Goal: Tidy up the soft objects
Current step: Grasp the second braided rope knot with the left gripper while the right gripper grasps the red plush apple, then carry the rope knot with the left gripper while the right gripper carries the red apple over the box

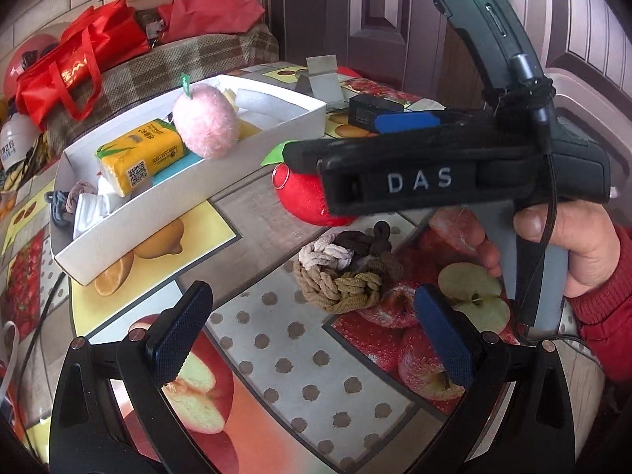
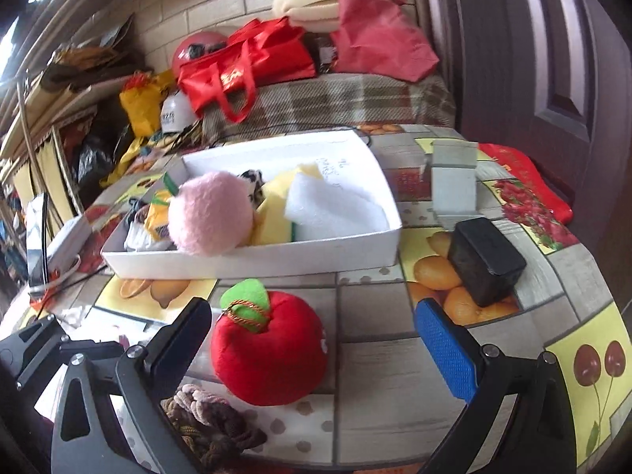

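Observation:
A white box (image 1: 185,201) (image 2: 316,254) holds a pink plush ball (image 1: 206,121) (image 2: 209,213), a yellow tissue pack (image 1: 138,156), sponges (image 2: 331,209) and hair ties. A red plush apple (image 2: 272,349) (image 1: 304,199) sits on the table in front of the box. A pile of braided hair ties (image 1: 347,272) (image 2: 209,422) lies beside it. My left gripper (image 1: 312,335) is open, just short of the hair ties. My right gripper (image 2: 316,349) is open, with the apple between its fingers near the left one; its body (image 1: 434,170) hides part of the apple in the left wrist view.
A black box (image 2: 486,260) and a grey stand (image 2: 454,185) sit on the fruit-print tablecloth (image 2: 395,375) right of the white box. Behind the table, a plaid-covered surface carries red bags (image 2: 245,63). A door (image 2: 533,59) is at the right.

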The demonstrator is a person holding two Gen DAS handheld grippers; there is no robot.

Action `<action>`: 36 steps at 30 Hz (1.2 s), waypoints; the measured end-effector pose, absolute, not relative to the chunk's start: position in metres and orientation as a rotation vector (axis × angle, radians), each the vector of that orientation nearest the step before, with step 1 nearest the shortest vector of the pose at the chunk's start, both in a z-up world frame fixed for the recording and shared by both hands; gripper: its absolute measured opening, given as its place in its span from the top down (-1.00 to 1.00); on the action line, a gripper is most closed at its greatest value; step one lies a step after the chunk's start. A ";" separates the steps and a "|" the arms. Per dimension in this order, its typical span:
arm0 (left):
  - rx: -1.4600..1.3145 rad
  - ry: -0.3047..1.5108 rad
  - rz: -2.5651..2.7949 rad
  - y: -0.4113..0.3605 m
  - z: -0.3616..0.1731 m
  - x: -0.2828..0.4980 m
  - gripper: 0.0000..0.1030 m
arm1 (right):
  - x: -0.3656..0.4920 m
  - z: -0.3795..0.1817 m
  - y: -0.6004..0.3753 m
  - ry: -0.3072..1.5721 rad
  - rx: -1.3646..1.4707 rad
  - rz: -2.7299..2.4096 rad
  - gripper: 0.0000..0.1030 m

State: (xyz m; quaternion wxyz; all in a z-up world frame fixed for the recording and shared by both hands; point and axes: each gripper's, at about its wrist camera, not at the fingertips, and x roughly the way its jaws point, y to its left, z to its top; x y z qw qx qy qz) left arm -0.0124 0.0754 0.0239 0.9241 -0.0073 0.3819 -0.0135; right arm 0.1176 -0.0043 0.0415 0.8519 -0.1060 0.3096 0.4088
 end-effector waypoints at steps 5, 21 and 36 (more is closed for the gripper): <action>-0.070 0.812 -0.023 0.086 0.020 -0.011 -0.99 | 0.119 0.030 0.011 0.724 -0.305 0.880 -0.14; 0.042 0.875 -0.068 0.054 0.012 0.025 -0.20 | 0.143 0.028 -0.048 0.788 -0.075 0.790 -0.14; -0.028 0.675 -0.030 0.070 0.039 -0.006 0.28 | 0.140 0.034 -0.056 0.748 -0.038 0.771 -0.13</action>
